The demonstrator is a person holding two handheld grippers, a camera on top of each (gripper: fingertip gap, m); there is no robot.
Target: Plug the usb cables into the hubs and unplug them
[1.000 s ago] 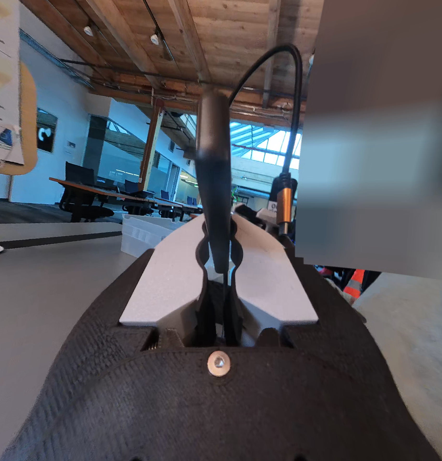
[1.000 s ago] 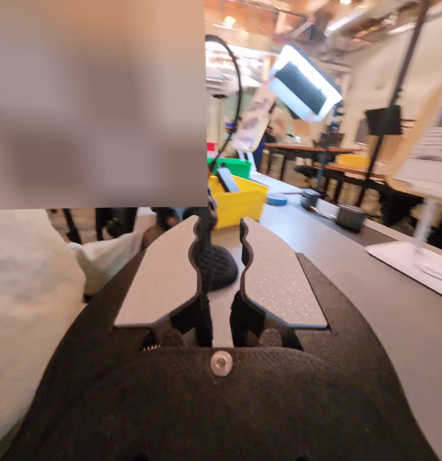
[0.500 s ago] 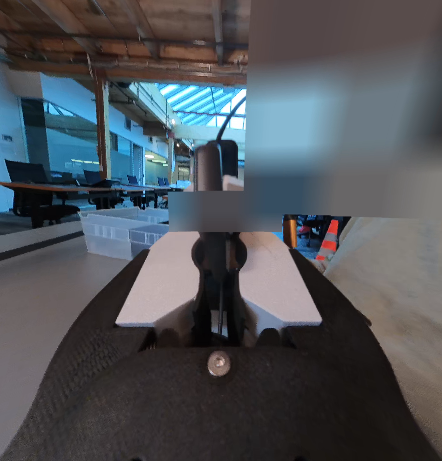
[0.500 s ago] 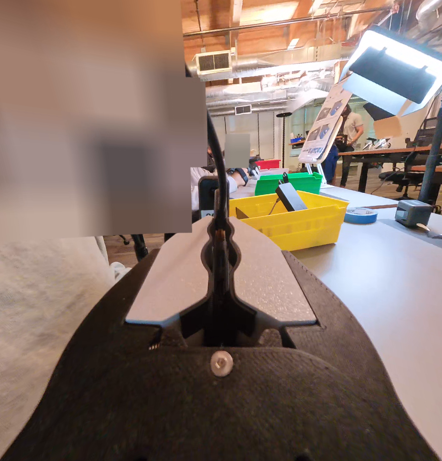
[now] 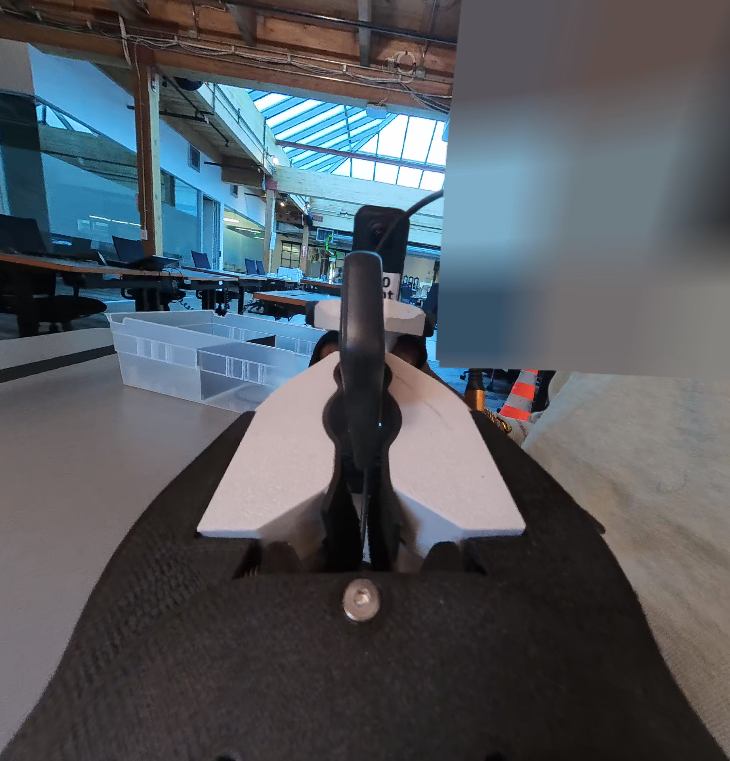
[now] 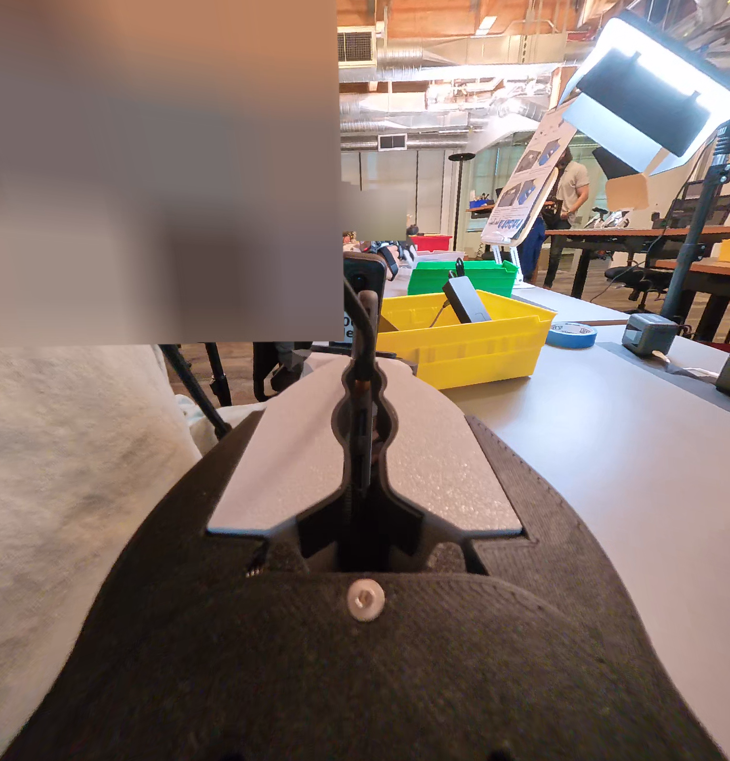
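2 clamped | left hand-held gripper (image 5: 361, 395) pinches hub (image 5: 361, 329) | right hand-held gripper (image 6: 363, 395) pinches cable plug (image 6: 362, 416)

The left tongs (image 5: 361, 395) have white fingers on a black textured body and pinch a black hub (image 5: 361, 329). A clear bin (image 5: 198, 350) sits on the grey desk (image 5: 67, 453). Opposite, a yellow bin (image 6: 466, 341), a green bin (image 6: 462, 278) and blue tape (image 6: 571, 334).

We see left gripper (image 5: 361, 372): matt white grainy fingers (image 5: 289, 449), rough black textured body, shiny metal screw (image 5: 360, 604). Hub (image 5: 361, 329): smooth semi-gloss black plastic. Clear bin (image 5: 182, 350): translucent plastic. Yellow bin (image 6: 470, 346): glossy plastic. Table (image 6: 627, 444): smooth matt grey.
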